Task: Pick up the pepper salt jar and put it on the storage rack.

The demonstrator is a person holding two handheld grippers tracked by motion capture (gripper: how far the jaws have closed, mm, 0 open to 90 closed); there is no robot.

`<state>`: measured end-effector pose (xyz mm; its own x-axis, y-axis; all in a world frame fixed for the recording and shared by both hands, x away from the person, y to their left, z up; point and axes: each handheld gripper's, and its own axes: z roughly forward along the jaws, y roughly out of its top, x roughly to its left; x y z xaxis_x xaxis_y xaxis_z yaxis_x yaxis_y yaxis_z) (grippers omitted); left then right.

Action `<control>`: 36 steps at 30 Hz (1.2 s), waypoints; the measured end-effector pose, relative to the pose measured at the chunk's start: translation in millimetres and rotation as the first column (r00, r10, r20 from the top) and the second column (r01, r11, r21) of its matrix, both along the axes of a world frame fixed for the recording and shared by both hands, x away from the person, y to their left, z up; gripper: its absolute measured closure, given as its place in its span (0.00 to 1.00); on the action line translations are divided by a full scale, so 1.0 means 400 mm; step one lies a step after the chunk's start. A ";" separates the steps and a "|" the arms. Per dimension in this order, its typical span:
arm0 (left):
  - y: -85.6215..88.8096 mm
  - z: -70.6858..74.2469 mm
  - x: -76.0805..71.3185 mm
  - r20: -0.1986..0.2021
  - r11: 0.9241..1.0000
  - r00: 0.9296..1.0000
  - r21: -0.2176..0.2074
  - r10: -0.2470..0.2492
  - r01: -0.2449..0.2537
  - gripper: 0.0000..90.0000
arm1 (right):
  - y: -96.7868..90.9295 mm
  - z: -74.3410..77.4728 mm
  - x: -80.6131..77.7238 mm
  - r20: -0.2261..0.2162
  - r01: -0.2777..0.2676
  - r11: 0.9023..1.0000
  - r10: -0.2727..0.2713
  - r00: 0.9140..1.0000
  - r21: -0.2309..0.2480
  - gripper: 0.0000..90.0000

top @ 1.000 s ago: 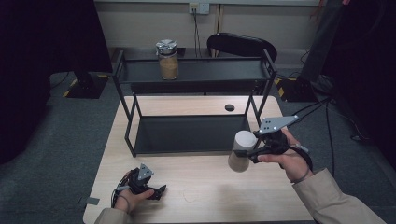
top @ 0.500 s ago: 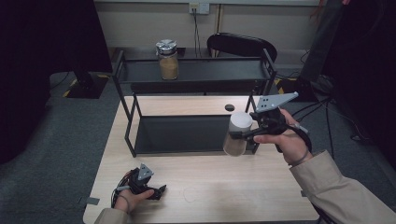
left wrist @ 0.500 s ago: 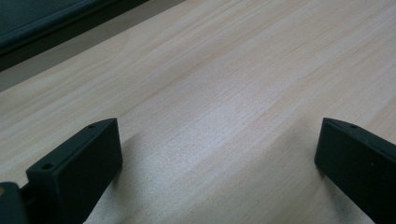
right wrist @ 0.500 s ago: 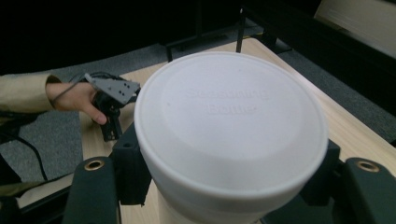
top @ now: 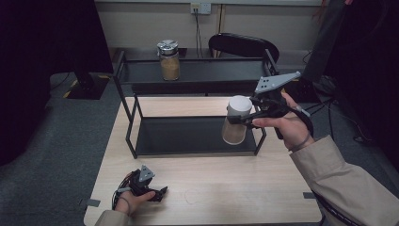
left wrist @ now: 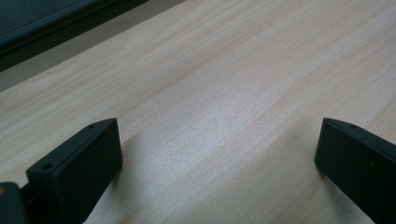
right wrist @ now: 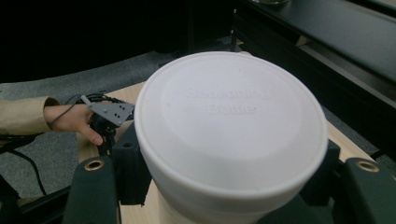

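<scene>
The white-lidded jar is clamped in the right gripper's fingers, aloft before the black rack, unplaced; left gripper's fingers apart.

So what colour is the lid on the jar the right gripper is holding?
White; the lid shows best in the right gripper view.

So there's a table in the lower middle of the high view with a two-level rack sitting on its far half. A jar stands on the rack's top shelf, upper middle of the frame, a bit left. Behind the rack there's a chair. Right of center, the right gripper holds a lidded bottle up in front of the rack's right end. The left gripper rests on the table at the lower left.
</scene>
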<state>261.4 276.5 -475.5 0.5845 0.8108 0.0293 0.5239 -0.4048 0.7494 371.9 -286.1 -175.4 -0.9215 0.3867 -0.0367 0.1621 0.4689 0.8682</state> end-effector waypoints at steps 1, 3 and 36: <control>0.000 -0.002 -0.001 0.001 1.000 1.000 -0.006 0.004 -0.004 0.00 | 0.005 0.008 0.002 0.002 0.001 1.000 -0.001 1.000 -0.002 0.38; -0.001 -0.002 -0.001 0.001 1.000 1.000 -0.007 0.004 -0.004 0.00 | 0.010 0.017 0.007 0.000 0.004 1.000 -0.004 1.000 0.003 0.38; 0.002 -0.002 0.002 0.002 1.000 1.000 -0.007 0.000 0.000 0.00 | 0.092 0.215 0.077 0.044 0.127 0.992 -0.127 0.991 0.008 0.38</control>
<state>262.0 277.1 -476.4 0.5848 0.8108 0.0247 0.5223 -0.3997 0.7533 402.9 -249.1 -89.2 -0.8625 0.5006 -0.0741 0.1813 0.4423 0.8784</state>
